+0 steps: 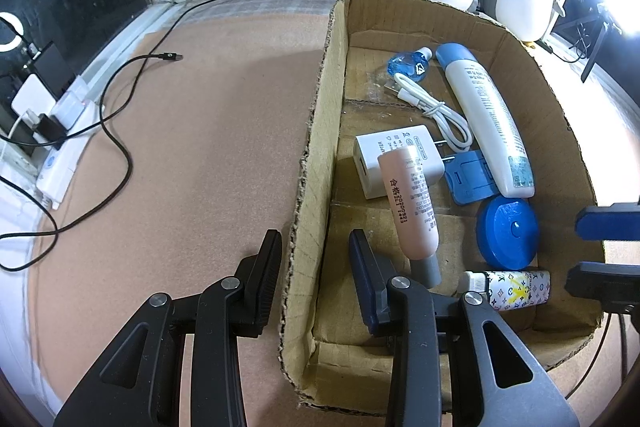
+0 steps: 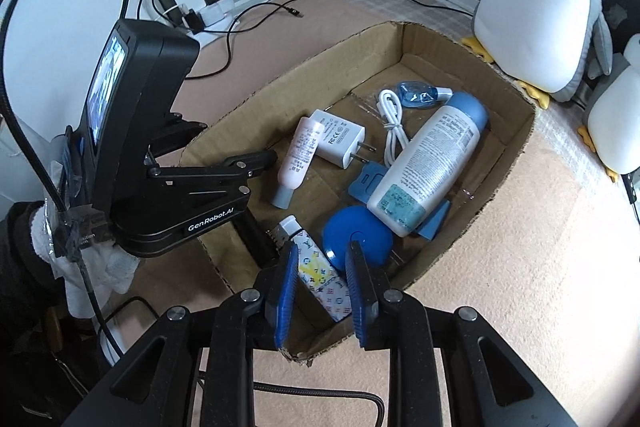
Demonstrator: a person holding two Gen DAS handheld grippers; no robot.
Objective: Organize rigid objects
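Observation:
A cardboard box point(image 1: 316, 131) lies open on the pinkish surface. In it are a pink tube point(image 1: 408, 211), a white charger point(image 1: 394, 155), a white cable point(image 1: 436, 111), a white bottle with a blue cap point(image 1: 488, 119), a blue disc point(image 1: 508, 231), a blue stand point(image 1: 470, 179) and a small blue bottle point(image 1: 408, 65). A patterned tube point(image 2: 320, 275) rests on the box floor at the near corner. My right gripper point(image 2: 322, 247) hovers over it, open, and its blue pads do not press it. My left gripper point(image 1: 315, 233) is open and straddles the box's left wall without squeezing it.
Two plush penguins point(image 2: 548, 7) sit behind the box by the window. A black cable point(image 1: 116, 131) loops over the surface to the left and runs to a power strip with chargers point(image 1: 52, 115). A gloved hand point(image 2: 100, 267) holds the left gripper.

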